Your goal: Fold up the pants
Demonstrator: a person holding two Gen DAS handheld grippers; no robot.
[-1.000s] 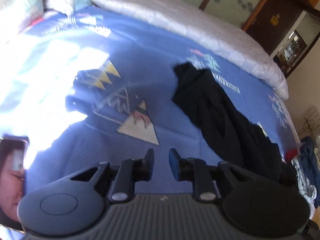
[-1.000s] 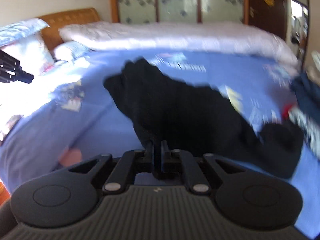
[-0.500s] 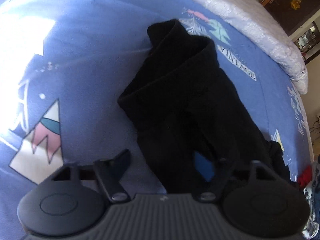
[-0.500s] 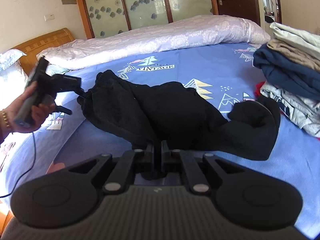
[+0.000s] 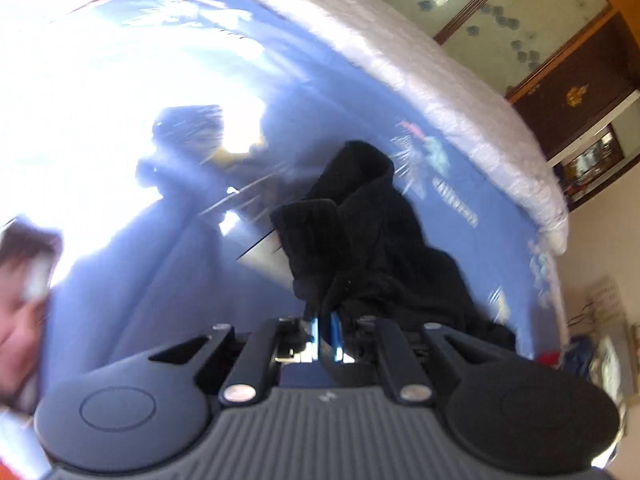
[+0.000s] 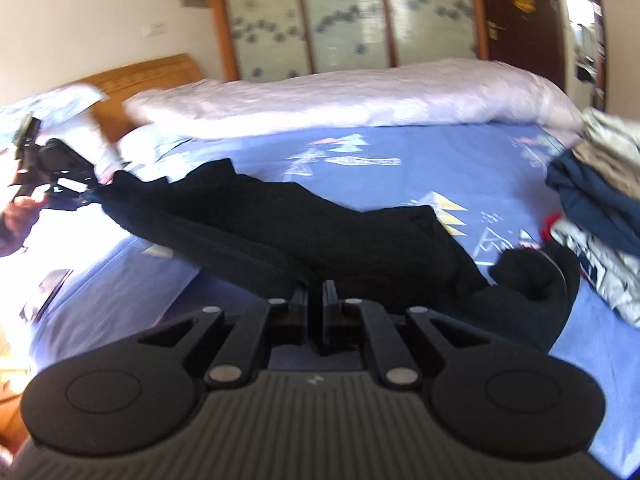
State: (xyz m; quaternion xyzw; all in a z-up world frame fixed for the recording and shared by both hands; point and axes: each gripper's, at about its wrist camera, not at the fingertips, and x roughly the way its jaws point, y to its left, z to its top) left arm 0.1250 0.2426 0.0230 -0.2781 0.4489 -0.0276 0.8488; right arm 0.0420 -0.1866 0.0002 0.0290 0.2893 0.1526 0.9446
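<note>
Black pants (image 6: pixel 304 232) stretch across the blue patterned bed sheet (image 6: pixel 400 184), lifted at both ends. My right gripper (image 6: pixel 315 292) is shut on the pants' near edge. My left gripper (image 5: pixel 325 320) is shut on the other end of the pants (image 5: pixel 360 240), which hang bunched in front of its fingers. In the right wrist view the left gripper (image 6: pixel 86 192) shows at far left, holding that end above the sheet. One pant leg end (image 6: pixel 536 276) curls on the sheet at right.
A pile of folded clothes (image 6: pixel 600 208) lies at the right edge of the bed. A rolled white quilt (image 6: pixel 360 96) runs along the far side. Pillows (image 6: pixel 60 100) and a wooden headboard (image 6: pixel 152 72) are at far left. Bright sunlight (image 5: pixel 100 120) washes the sheet's left part.
My left gripper went from open over the pants to shut on their end and lifted it. The pants are now pulled out long between both grippers.
</note>
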